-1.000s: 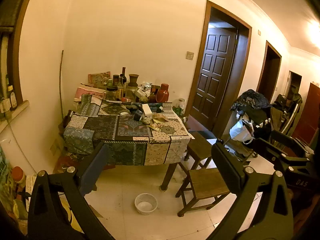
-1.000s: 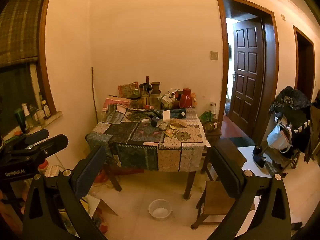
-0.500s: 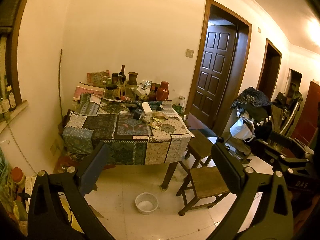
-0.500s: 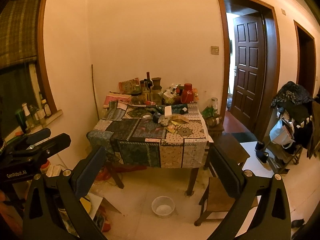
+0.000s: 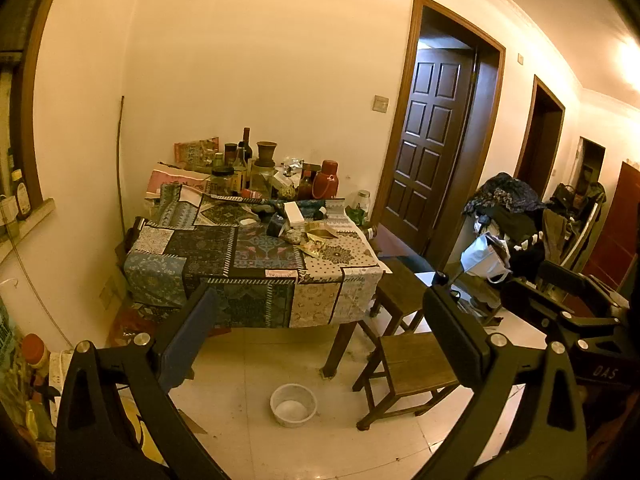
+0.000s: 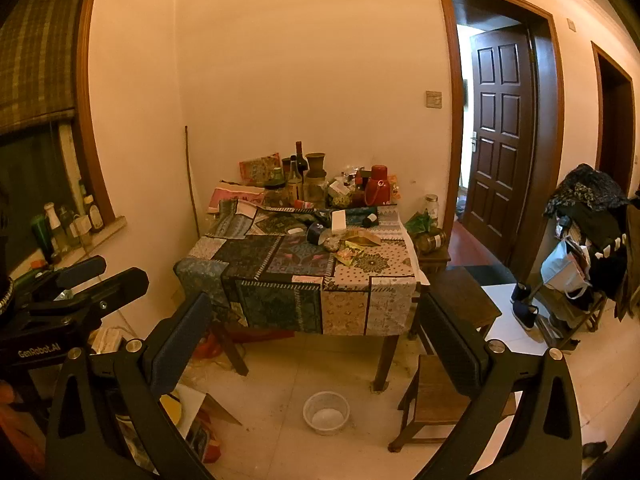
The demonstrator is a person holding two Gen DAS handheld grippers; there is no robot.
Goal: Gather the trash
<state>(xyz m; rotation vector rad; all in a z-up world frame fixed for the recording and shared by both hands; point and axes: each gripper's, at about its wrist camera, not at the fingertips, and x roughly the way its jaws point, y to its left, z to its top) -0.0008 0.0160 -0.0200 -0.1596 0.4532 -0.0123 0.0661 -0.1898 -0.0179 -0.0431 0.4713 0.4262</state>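
Left gripper [image 5: 316, 320]: jaws wide apart, nothing between them. Right gripper [image 6: 316, 322]: same, spread and empty. Both well short of the table [image 6: 384, 292].

Crumpled wrappers [image 6: 352, 250] lie on the patchwork tablecloth [image 6: 280, 264], far ahead of the jaws, slightly right of centre. Judged light, soft, crinkly; pinch a raised fold, not the flat face.

Glass bottles [image 6: 296, 178] and red thermos [image 6: 378, 190] stand beyond the wrappers: fragile, avoid sweeping. White bowl [image 6: 326, 412] and stool [image 6: 436, 400] sit below the jaws; open floor between them allows approach.
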